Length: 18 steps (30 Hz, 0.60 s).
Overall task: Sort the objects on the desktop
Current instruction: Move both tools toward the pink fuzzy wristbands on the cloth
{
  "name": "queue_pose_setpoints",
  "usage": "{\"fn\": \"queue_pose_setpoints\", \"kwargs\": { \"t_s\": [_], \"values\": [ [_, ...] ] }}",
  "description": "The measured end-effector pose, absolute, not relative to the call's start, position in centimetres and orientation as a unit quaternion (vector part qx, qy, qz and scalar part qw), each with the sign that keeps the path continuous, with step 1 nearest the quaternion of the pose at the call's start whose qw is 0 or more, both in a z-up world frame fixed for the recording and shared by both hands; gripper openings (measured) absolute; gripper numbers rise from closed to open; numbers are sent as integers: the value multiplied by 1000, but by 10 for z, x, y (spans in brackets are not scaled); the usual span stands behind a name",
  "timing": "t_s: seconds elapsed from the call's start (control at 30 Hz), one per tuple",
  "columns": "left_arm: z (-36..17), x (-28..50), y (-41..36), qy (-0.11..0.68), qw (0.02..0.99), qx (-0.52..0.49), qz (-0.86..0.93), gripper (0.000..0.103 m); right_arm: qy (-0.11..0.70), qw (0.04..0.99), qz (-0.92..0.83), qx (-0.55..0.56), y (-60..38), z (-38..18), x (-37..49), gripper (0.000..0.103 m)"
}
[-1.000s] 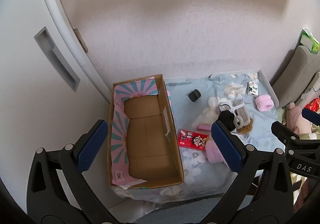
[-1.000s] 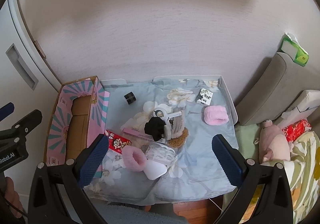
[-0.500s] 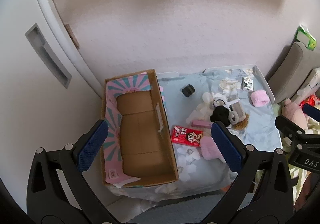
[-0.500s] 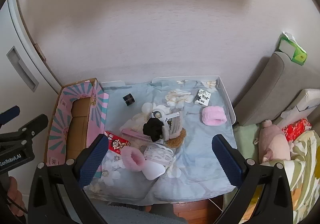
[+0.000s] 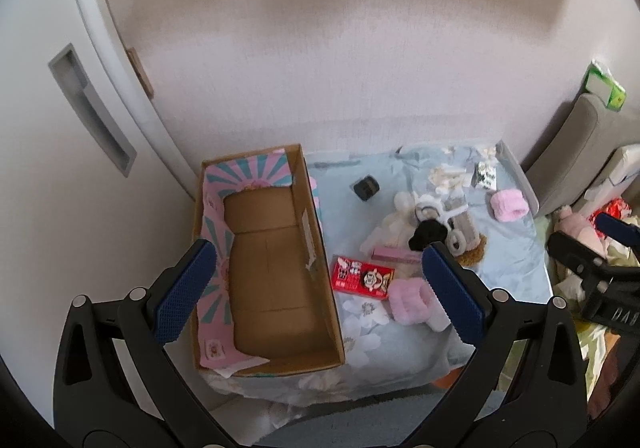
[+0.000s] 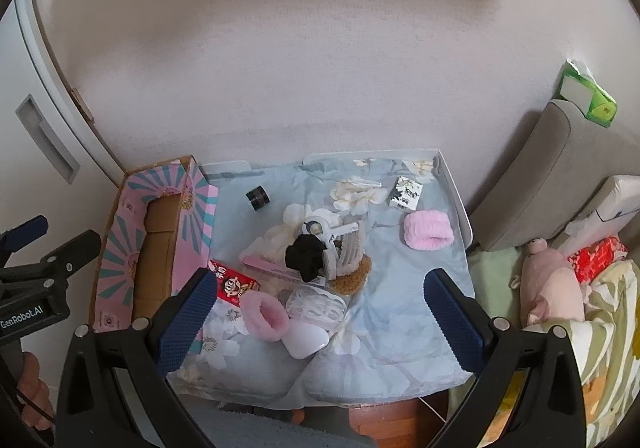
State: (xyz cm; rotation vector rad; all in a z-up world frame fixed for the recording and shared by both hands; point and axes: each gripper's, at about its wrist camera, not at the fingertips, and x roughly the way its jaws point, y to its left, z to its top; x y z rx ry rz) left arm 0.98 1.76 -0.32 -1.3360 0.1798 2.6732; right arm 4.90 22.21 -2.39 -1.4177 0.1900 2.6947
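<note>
Cardboard box (image 5: 276,264) (empty) sits beside scattered clutter; left gripper (image 5: 320,288) and right gripper (image 6: 320,312) gape wide, holding nothing.

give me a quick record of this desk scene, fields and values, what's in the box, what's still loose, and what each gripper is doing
container: open cardboard box with pink and teal sunburst lining, nothing visible inside
surface: pale blue floral cloth
loose beside box: red snack packet with cartoon face
loose far side: small black cylinder
loose right: fluffy pink band
middle pile: black scrunchie among mixed small items
left gripper: open, holding nothing
right gripper: open, holding nothing
</note>
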Motion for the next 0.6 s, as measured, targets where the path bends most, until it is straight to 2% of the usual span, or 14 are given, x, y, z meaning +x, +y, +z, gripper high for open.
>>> {"fn": "queue_pose_setpoints", "kwargs": {
  "t_s": [0.13,0.3,0.5,0.6],
  "values": [
    [3,9,11,44,75,-433,897,103,99,44,886,-450,244,-20,55,102],
    [-8,8,23,53,102,-442,890,103,93,76,888,-443,272,-22,62,102],
    [-39,18,60,78,148,-466,869,103,131,70,880,-452,307,-38,63,102],
    [-68,23,78,79,167,-498,847,103,124,74,871,-470,320,-53,57,102]
  ]
}}
